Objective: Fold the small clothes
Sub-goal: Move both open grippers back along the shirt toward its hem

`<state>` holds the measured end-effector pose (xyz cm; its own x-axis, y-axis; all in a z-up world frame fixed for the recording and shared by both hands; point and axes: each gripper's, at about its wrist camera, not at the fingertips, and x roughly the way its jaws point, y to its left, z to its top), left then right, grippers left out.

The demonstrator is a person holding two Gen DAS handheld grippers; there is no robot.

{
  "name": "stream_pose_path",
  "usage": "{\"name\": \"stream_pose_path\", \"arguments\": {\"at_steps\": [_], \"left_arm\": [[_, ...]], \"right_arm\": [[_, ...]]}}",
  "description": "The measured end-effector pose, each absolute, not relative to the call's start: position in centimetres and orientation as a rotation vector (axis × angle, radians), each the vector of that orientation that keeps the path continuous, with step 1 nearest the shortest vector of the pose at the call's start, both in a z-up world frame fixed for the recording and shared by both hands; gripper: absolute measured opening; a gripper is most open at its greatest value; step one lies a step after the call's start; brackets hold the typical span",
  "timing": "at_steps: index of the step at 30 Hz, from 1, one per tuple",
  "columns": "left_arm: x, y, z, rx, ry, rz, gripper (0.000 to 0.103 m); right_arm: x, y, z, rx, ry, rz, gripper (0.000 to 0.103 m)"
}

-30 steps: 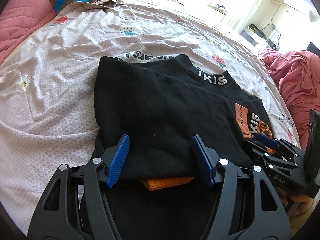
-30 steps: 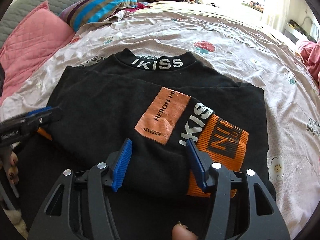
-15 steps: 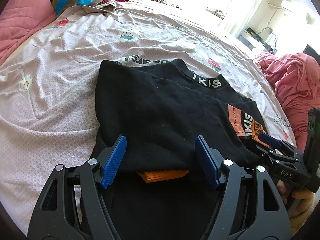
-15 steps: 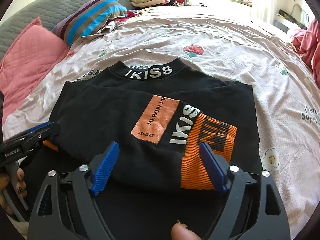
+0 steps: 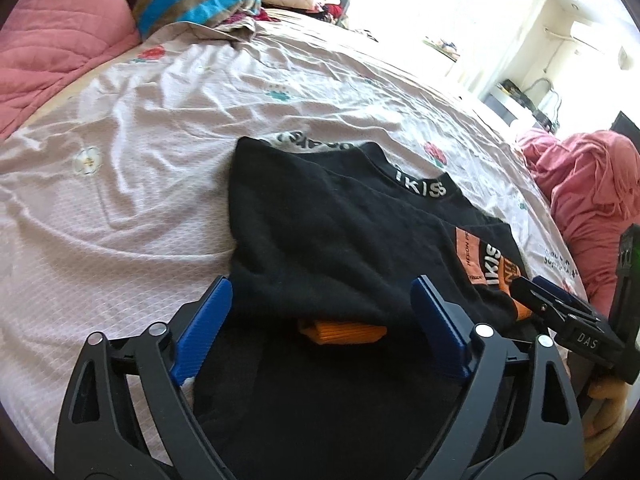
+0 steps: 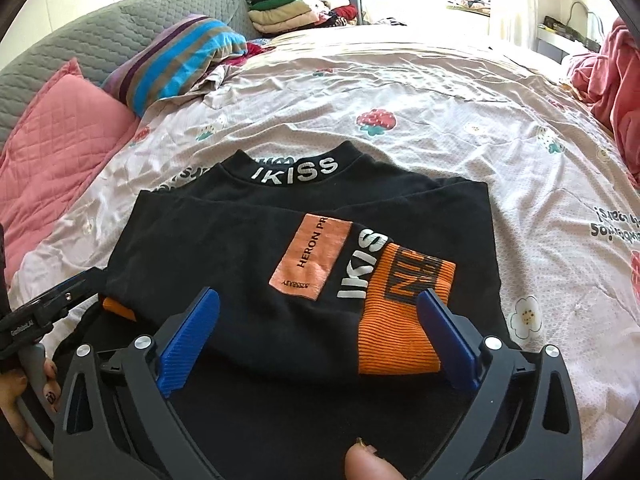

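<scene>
A black sweatshirt (image 6: 256, 240) with an "IKISS" collar, an orange patch and orange cuffs lies partly folded on the bed, sleeves laid across the body; it also shows in the left wrist view (image 5: 320, 232). My left gripper (image 5: 320, 292) is open and empty, just above the near left edge of the folded sleeve, where an orange cuff (image 5: 344, 330) peeks out. My right gripper (image 6: 320, 304) is open and empty, its blue pads either side of the sleeve end and the orange cuff (image 6: 400, 320). Each gripper shows at the edge of the other's view.
The bed has a pale pink printed sheet (image 6: 420, 128). Pink pillows (image 6: 52, 140) and a striped pillow (image 6: 180, 56) lie at the far left. Folded clothes (image 6: 296, 8) are stacked at the back. A red blanket (image 5: 588, 200) is heaped at the right.
Both grippers have opened wider and pulled back a little toward the near edge of the sweatshirt. The sweatshirt has not moved.
</scene>
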<state>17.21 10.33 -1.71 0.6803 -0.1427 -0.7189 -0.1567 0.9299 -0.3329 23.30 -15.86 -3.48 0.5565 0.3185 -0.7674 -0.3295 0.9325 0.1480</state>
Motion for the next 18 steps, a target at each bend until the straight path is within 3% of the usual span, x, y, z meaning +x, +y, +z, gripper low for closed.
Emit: {"name": "stream_pose_path", "arguments": {"at_steps": [3,18], "left_arm": [[16.6,10.6,-1.3,-0.387,0.812,0.039,0.094],[13.5,9.3,0.6,-0.337,0.783,0.081,0.094]], "right_arm": [[23.1,-16.2,-3.3,-0.003,0.9,0.383,0.098],[21.0,-17.0,-1.2,0.002,0.853,0.399,0.098]]}}
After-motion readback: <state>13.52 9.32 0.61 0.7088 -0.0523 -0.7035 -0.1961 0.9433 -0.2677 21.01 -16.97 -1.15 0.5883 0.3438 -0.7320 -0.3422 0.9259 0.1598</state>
